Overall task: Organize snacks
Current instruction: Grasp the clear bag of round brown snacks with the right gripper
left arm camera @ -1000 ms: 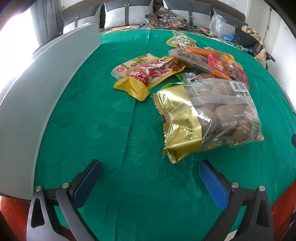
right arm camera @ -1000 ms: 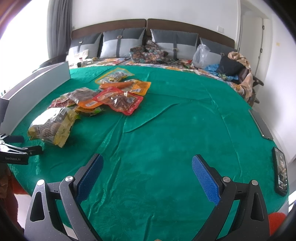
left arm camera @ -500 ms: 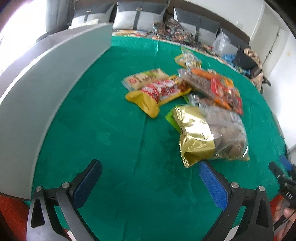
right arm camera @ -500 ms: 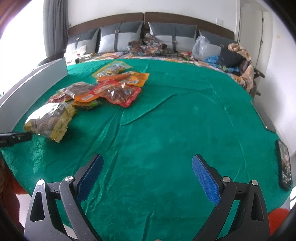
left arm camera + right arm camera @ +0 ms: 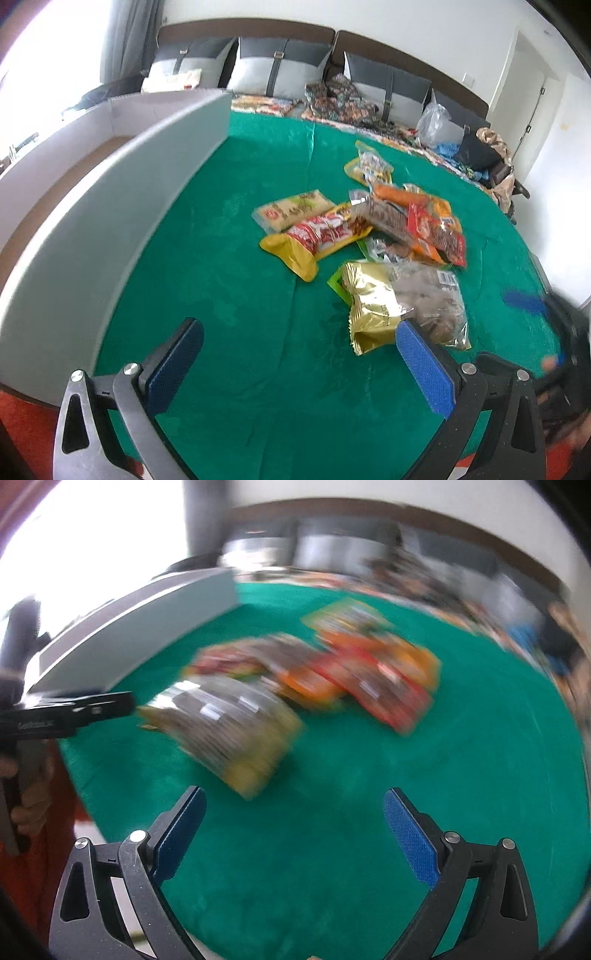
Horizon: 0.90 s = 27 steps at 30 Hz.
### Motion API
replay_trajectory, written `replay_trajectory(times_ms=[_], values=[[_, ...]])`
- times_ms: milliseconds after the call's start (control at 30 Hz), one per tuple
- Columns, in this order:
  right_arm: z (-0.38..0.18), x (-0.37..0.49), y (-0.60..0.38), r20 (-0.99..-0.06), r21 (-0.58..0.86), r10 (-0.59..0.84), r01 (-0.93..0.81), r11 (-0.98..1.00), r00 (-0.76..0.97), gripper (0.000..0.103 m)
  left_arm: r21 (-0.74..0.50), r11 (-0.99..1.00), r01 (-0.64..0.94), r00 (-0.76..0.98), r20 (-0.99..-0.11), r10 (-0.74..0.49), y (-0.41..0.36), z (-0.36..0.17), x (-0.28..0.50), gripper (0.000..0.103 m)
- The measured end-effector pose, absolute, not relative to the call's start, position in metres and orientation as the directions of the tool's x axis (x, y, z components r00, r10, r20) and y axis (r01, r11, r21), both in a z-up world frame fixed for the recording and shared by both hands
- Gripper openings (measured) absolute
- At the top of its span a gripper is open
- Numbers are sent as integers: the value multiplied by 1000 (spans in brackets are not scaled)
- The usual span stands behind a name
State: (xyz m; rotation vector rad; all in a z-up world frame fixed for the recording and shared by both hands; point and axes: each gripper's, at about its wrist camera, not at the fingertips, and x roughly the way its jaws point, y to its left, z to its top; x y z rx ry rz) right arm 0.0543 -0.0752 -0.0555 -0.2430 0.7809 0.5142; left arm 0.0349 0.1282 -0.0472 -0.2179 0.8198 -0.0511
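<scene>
Several snack packets lie in a loose pile on the green tablecloth (image 5: 240,295). Nearest is a gold and clear bag (image 5: 399,306) of brown pieces, also in the blurred right wrist view (image 5: 229,723). Behind it lie a yellow and red packet (image 5: 317,236), a pale packet (image 5: 291,212) and red and orange packets (image 5: 424,221). My left gripper (image 5: 299,358) is open and empty, above the cloth just short of the gold bag. My right gripper (image 5: 295,830) is open and empty, near the same bag from its other side.
A long grey open box (image 5: 110,206) stands along the table's left edge, also seen in the right wrist view (image 5: 140,635). A sofa with grey cushions (image 5: 277,70) and bags (image 5: 436,122) is behind the table. The left tool (image 5: 66,716) shows in the right wrist view.
The left gripper has pulled back and tilted up, so the pile sits farther off. The right gripper has swung fast to the left toward the pile, and its view is blurred.
</scene>
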Motion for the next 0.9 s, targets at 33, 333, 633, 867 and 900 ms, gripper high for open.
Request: replay_trajectory(times_ms=[33, 333, 633, 867, 900], values=[[-51, 61, -57, -734, -76, 368, -608, 790, 570, 98, -211, 977, -38, 688, -714, -127, 130, -45, 32, 103], [-91, 118, 40, -902, -274, 179, -841, 466, 393, 98, -189, 982, -15, 676, -725, -129, 136, -42, 21, 103], [-68, 96, -83, -790, 198, 442, -506, 840, 425, 81, -229, 973, -12, 610, -773, -174, 139, -56, 52, 103], [-88, 67, -193, -722, 371, 390, -156, 916, 572, 82, -133, 982, 135, 569, -801, -187, 118, -41, 125, 96], [-89, 65, -203, -706, 399, 400, -139, 907, 584, 82, -124, 979, 161, 561, -805, -194, 113, -39, 130, 89]])
